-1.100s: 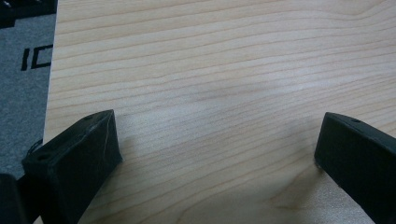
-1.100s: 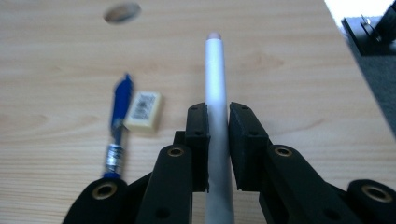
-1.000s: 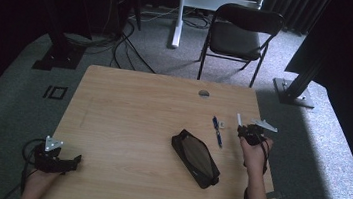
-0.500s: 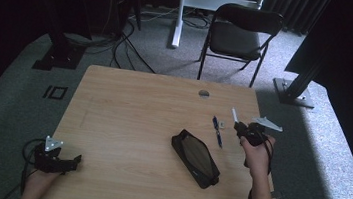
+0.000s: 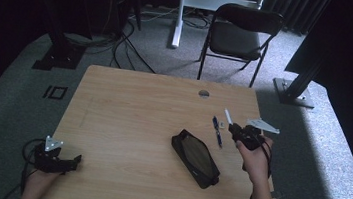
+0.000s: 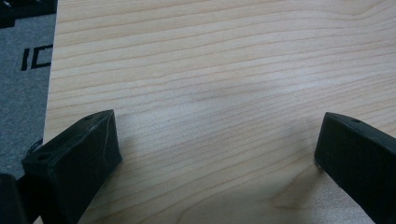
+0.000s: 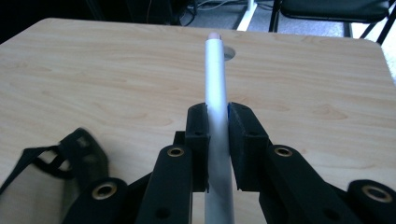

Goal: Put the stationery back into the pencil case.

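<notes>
A lab or studio is showing here. Behind the wooden table (image 5: 127,119), a folding chair (image 5: 239,36), floor cables (image 5: 120,43) and dark stands (image 5: 58,40) are sitting on grey carpet.

Wooden table (image 5: 128,109) with a round cable hole (image 5: 204,93) near its far edge. Blue pen (image 5: 217,131) lying flat, just beside a black pencil case (image 5: 195,158). Black folding chair (image 5: 239,36) behind the table, cables (image 5: 120,43) on grey carpet.

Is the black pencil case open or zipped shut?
Open: the pencil case lies flat on the table, its top spread wide so the lighter inside shows.
</notes>
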`<state>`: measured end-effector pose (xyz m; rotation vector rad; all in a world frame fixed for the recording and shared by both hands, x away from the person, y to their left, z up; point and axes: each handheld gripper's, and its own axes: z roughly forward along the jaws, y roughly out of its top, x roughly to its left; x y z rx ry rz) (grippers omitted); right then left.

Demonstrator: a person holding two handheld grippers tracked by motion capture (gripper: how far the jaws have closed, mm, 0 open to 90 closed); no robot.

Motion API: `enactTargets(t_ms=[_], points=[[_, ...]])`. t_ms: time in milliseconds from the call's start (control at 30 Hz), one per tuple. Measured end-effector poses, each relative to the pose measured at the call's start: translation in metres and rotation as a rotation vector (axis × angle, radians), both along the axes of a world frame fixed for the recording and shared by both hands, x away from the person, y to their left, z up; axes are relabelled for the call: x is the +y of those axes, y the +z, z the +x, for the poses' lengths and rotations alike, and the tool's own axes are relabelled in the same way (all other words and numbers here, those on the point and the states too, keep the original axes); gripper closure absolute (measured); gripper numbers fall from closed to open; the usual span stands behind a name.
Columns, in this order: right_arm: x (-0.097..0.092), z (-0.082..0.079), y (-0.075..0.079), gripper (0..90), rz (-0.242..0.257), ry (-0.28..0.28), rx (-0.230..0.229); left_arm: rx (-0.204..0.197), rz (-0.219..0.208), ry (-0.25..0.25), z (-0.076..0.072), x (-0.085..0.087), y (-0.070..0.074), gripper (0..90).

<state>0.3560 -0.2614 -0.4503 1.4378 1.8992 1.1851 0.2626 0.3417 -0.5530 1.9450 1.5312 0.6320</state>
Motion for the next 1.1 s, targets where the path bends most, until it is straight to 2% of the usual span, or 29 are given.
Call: enactTargets(t_ms=[133,167,267,333,400,633,867,1100], points=[[0.004,-0.005,0.005,78.4,0.008,0.025,-0.007,0.001,0.001,0.0,0.0,0.0,0.0,0.2],[0.008,-0.008,0.009,78.4,0.017,0.051,-0.007,0.001,0.001,-0.001,0.0,0.0,0.0,0.2],[0.014,-0.013,0.015,78.4,0.002,0.081,-0.016,0.0,0.0,0.0,0.0,0.0,0.0,0.2],[0.018,-0.018,0.019,78.4,0.013,0.106,-0.018,0.0,0.0,0.001,0.0,0.0,0.0,0.2],[0.023,-0.022,0.021,78.4,0.002,0.13,-0.022,0.0,0.0,0.0,0.0,0.0,0.0,0.2],[0.034,-0.035,0.026,78.4,0.022,0.202,-0.025,0.0,0.0,0.0,0.0,0.0,0.0,0.2],[0.043,-0.044,0.027,78.4,0.015,0.232,-0.016,0.0,0.0,0.0,0.0,0.0,0.0,0.2],[0.052,-0.049,0.018,78.4,0.012,0.269,0.007,0.0,0.0,0.0,0.0,0.0,0.0,0.2]])
